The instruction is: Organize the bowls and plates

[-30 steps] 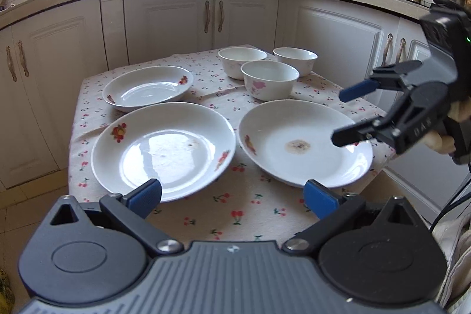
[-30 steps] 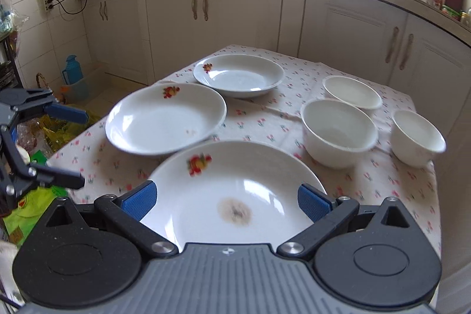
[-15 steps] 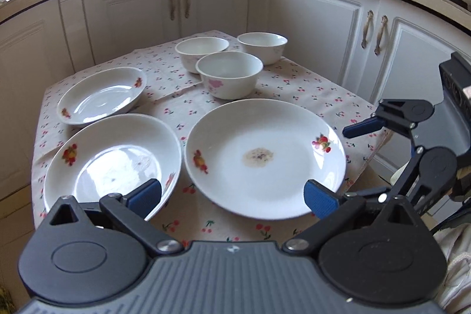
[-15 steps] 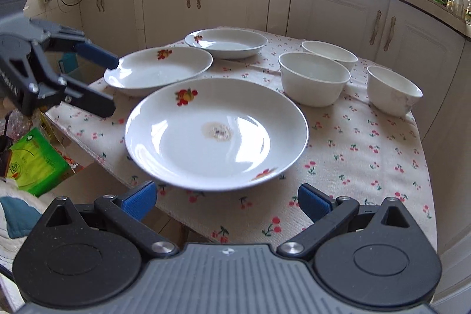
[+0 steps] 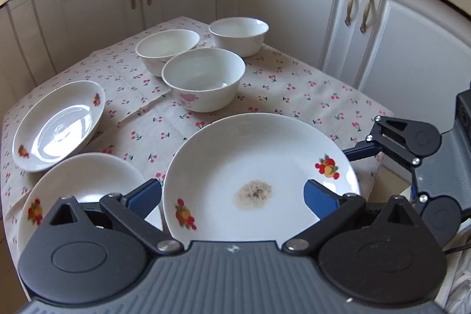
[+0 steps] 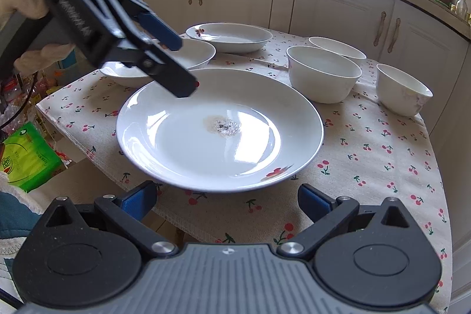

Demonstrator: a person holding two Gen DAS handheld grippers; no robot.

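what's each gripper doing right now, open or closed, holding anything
left gripper: open, holding nothing, over the stained plate.
right gripper: open, holding nothing.

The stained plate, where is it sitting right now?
The stained plate lies at the near edge of the table, straight ahead of both open grippers in both wrist views. The nearest bowl is just behind it, and another plate is on its left in the left wrist view.
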